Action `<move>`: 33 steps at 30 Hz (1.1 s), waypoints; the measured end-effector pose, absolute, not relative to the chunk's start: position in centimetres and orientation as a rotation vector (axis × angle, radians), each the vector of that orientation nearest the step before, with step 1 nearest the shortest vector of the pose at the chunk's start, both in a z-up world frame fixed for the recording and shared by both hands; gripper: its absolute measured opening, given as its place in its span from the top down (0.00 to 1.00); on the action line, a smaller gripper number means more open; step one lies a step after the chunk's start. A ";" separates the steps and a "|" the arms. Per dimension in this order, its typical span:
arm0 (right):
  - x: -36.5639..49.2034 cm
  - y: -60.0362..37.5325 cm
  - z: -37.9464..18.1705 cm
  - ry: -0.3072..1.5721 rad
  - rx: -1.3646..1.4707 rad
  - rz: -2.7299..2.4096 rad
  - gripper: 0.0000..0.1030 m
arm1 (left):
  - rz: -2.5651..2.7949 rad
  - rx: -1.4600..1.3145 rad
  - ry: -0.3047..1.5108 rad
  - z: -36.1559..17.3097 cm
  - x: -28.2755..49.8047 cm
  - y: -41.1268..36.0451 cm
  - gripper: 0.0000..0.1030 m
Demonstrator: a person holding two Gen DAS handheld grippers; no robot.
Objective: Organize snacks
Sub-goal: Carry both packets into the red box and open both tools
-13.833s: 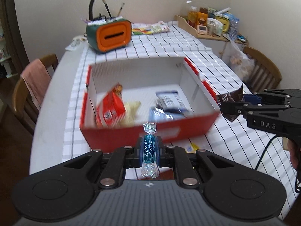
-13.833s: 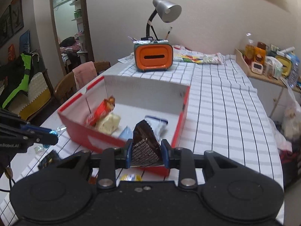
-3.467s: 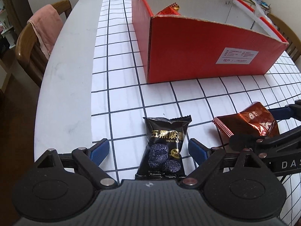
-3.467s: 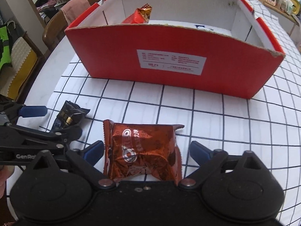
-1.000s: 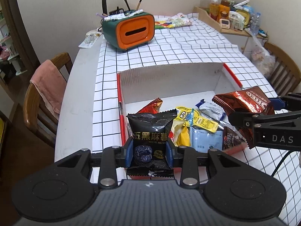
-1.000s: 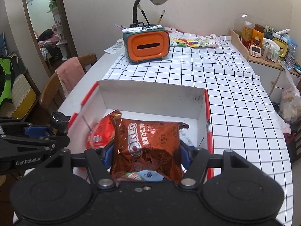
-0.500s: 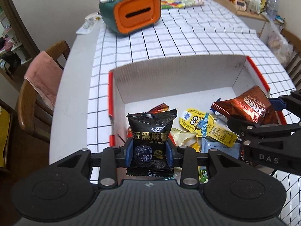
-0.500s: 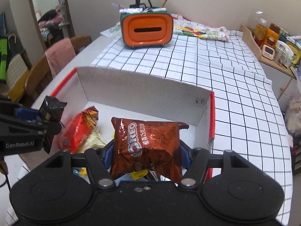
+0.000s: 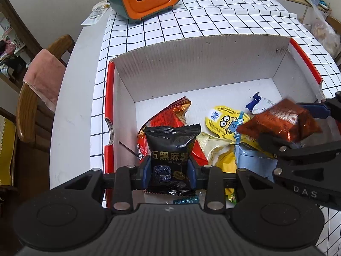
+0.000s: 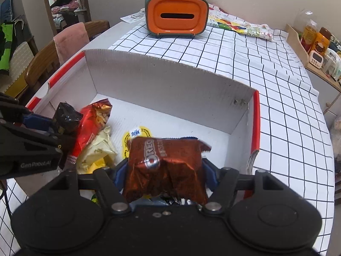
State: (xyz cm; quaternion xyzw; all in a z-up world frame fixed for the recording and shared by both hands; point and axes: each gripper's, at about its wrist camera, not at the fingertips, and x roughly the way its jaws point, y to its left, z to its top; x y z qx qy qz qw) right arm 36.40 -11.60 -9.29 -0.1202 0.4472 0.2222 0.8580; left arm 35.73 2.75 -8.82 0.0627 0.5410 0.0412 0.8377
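- Black snack packet [image 9: 172, 149] is clamped between the narrowly set blue pads of the left gripper [image 9: 169, 171], above the red box [image 9: 109, 98].
- Brown cookie packet [image 10: 166, 166] sits between the right gripper [image 10: 165, 176] jaws, which have just been opening; whether its pads are pressed on it cannot be told.
- Other snacks [image 9: 228, 123] are seen lying inside the box.

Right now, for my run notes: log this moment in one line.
left gripper: gripping black snack pack | right gripper: jaws just opening, Oreo pack between | both over red box
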 end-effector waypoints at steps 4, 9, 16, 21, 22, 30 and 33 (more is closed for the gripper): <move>36.2 -11.6 -9.2 0.940 -0.247 0.477 0.22 | 0.095 0.129 1.139 -8.7 35.6 2.7 0.65; 35.5 -12.0 -8.3 0.919 -0.240 0.471 0.17 | 0.091 0.107 1.115 -7.9 35.0 2.9 0.56; 34.4 -13.6 -6.3 0.892 -0.168 0.461 0.07 | 0.064 0.071 1.058 -6.1 33.6 3.1 0.43; 33.1 -14.7 -4.4 0.863 -0.110 0.464 0.04 | 0.042 0.061 0.988 -4.2 31.8 3.0 0.34; 32.7 -14.8 -3.9 0.853 -0.099 0.467 0.01 | 0.037 0.062 0.972 -3.8 31.4 3.0 0.33; 29.6 -14.8 -0.9 0.782 -0.070 0.486 0.00 | -0.012 0.049 0.861 -1.0 27.6 3.3 0.24; 28.2 -14.9 0.0 0.753 -0.059 0.491 0.00 | -0.014 0.044 0.825 -0.2 26.3 3.7 0.22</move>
